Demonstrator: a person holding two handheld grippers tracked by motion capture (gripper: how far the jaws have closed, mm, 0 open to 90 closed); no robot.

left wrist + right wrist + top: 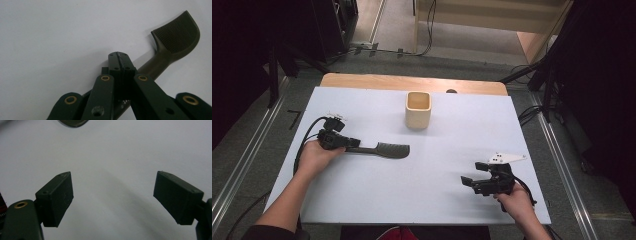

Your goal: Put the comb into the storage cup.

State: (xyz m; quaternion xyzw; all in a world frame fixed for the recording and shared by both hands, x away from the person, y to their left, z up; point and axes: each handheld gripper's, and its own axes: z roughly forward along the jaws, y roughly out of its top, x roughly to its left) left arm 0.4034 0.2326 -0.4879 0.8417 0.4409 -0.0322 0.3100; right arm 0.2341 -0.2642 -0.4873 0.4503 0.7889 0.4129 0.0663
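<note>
L claw [354, 143] clamped on handle of dark spatula [387, 149], jaws together w/ handle betw them; spatula lies flat on white counter [362, 200], ribbed blade pointing R. R claw [469, 181] jaws wide apart, holding nothing, low near front-R edge. Wooden cup [418, 110] upright behind spatula, apart

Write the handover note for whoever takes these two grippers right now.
Left gripper: jaws shut on the handle of the dark spatula, whose ribbed blade lies on the white table, pointing right.
Right gripper: jaws wide open, holding nothing, low over the table at front right.
Wooden cup: upright at the far middle, nothing seen in it, apart from both grippers.
Done: spatula gripped.
Left: probably lift it and stand it in the cup; the right gripper is free to steady the cup.
</note>
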